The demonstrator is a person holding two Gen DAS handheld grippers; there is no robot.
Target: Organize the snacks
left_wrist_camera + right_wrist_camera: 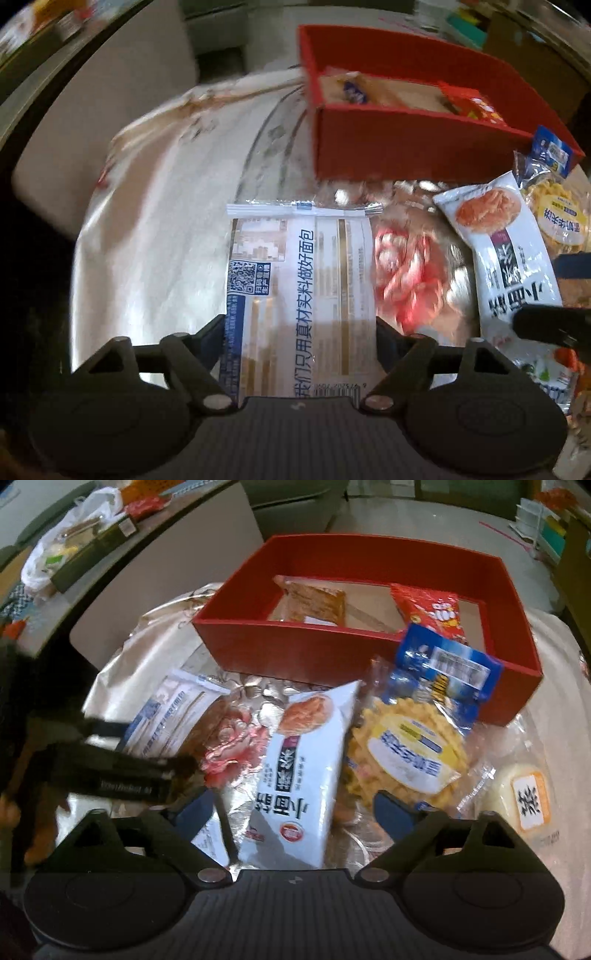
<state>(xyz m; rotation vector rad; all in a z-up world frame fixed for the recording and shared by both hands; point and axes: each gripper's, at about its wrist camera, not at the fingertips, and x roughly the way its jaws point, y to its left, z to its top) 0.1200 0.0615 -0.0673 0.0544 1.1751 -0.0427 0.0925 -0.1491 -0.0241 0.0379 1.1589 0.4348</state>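
The red box (354, 653) sits at twelve o'clock in the right wrist view and at about one o'clock in the left wrist view. Judging by its contents, the sorting is only partly done: a brown pastry pack (314, 603) and a red snack bag (430, 611) already lie inside, and most of the floor is bare.

Several snacks lie on the tablecloth (155, 229) outside it. The left gripper (300, 345) has its fingers spread wide on either side of a bread packet (299, 273), apparently not squeezing it yet. The right gripper (293, 812) is likewise spread open around the near end of a white bag (303, 771). At two o'clock from that bag lie a yellow cookie pack (406, 753), a blue packet (443, 672) leaning against the box wall, and a pale bun (524, 797).
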